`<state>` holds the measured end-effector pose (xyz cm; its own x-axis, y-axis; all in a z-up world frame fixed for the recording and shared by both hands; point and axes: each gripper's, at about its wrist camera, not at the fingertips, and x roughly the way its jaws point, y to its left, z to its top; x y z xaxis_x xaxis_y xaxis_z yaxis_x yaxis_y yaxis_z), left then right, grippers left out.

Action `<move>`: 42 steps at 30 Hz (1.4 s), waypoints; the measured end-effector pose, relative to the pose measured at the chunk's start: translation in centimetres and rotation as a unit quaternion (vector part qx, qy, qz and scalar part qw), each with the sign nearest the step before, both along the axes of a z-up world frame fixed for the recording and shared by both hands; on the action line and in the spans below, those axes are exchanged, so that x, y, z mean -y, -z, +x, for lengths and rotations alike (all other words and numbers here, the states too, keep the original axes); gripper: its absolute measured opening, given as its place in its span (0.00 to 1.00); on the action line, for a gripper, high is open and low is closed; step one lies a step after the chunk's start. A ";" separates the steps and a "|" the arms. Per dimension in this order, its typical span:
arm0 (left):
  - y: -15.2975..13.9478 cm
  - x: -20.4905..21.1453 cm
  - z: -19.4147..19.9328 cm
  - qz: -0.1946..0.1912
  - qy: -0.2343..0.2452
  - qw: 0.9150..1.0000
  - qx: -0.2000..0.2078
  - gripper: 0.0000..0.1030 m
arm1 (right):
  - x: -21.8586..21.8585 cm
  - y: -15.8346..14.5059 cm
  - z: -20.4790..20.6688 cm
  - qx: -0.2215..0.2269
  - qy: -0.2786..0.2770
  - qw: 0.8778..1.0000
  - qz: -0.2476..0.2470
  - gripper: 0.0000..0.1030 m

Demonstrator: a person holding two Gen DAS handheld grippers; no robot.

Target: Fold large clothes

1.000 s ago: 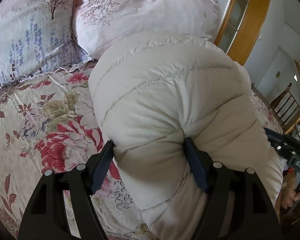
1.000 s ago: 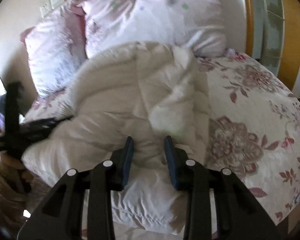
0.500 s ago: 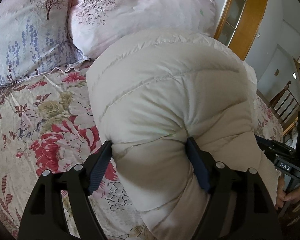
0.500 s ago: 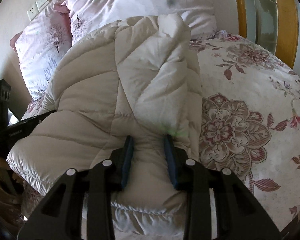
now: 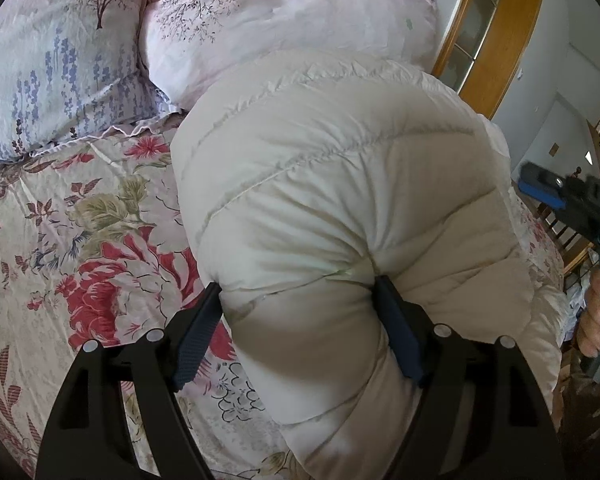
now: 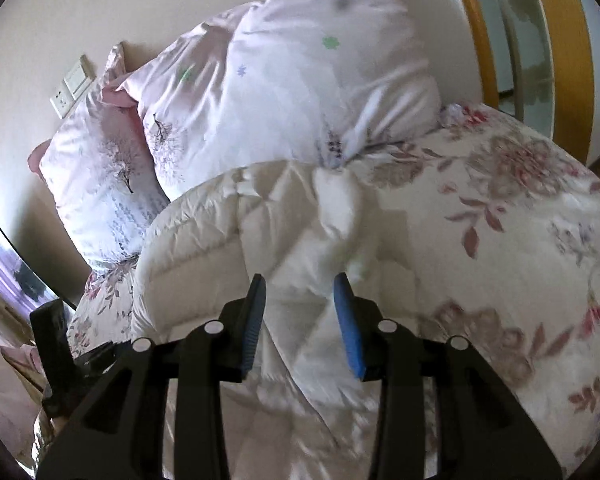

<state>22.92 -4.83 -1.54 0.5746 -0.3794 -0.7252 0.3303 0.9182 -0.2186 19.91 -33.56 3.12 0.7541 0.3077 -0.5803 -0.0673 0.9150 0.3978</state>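
Left gripper [image 5: 300,320] pinching puffy jacket [image 5: 340,200], right gripper [image 6: 300,312] spread above it — blurred

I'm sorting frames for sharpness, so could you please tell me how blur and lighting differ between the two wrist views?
Left wrist view: sharp and evenly lit, quilting seams crisp on the cream puffer jacket, though the right gripper at its edge is smeared. Right wrist view: motion-blurred throughout, jacket folds and floral bedspread smeared, pillow washed out, glare at left edge.
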 end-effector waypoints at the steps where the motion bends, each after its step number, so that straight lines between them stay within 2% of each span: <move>1: 0.0 0.0 0.0 0.000 0.000 1.000 0.000 0.76 | -0.4 0.1 0.7 -0.001 0.000 1.000 -0.006 0.36; 3: 0.0 0.0 0.0 -0.001 0.000 1.000 0.000 0.77 | -0.6 1.0 2.1 -0.017 0.006 1.000 -0.014 0.36; 4: 0.0 -0.1 0.0 -0.002 0.000 1.000 0.000 0.77 | -0.6 1.9 3.2 -0.038 0.013 0.999 -0.019 0.32; 6: 0.0 0.0 0.0 -0.005 0.002 1.000 0.002 0.78 | -0.3 3.7 4.7 -0.081 0.026 0.996 -0.021 0.31; 8: -0.1 0.1 0.0 -0.007 0.005 1.000 0.003 0.79 | 0.1 5.0 5.5 -0.106 0.036 0.994 -0.018 0.31; 12: -0.4 0.2 -0.3 -0.023 0.010 0.999 0.019 0.79 | 0.4 6.2 6.0 -0.125 0.050 0.991 -0.021 0.31; 18: -1.6 -1.5 -0.8 -0.076 -0.007 0.997 0.024 0.78 | 1.5 6.7 6.5 -0.147 0.039 0.988 0.019 0.32; 19: -1.8 -1.9 -0.9 -0.085 -0.013 0.996 0.025 0.78 | 1.8 6.1 6.2 -0.148 0.031 0.988 0.031 0.36; 21: -2.4 -3.3 -1.2 -0.110 -0.026 0.993 0.030 0.78 | 2.3 5.0 5.3 -0.139 0.016 0.989 0.049 0.56; 22: -2.6 -3.9 -1.3 -0.123 -0.031 0.991 0.030 0.78 | 2.8 4.0 4.5 -0.125 0.005 0.990 0.068 0.76; 23: -2.8 -4.6 -1.2 -0.136 -0.037 0.990 0.028 0.78 | 3.1 3.4 3.9 -0.116 0.002 0.990 0.075 0.91; 24: -2.8 -5.3 -1.1 -0.152 -0.043 0.987 0.022 0.78 | 3.5 2.7 3.4 -0.108 0.000 0.991 0.076 0.95; 26: -2.6 -6.1 -0.6 -0.173 -0.050 0.984 0.006 0.78 | 4.3 2.0 2.6 -0.108 -0.004 0.991 0.076 0.98; 31: -1.4 -5.9 -0.1 -0.187 -0.051 0.980 -0.034 0.78 | 6.3 4.0 3.5 -0.169 -0.017 0.978 0.122 0.98; 35: 0.1 -6.2 1.0 -0.238 -0.044 0.967 -0.080 0.78 | 6.2 6.0 4.1 -0.199 -0.041 0.967 0.151 0.98; 42: 0.9 -4.9 1.7 -0.246 -0.019 0.964 -0.099 0.79 | 5.1 8.5 5.6 -0.229 -0.089 0.950 0.191 0.98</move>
<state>24.60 0.04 -2.43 0.4633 -0.6862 -0.5608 0.2044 0.6985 -0.6858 25.50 -38.62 -5.40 0.3657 0.6610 -0.6553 0.0529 0.6881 0.7237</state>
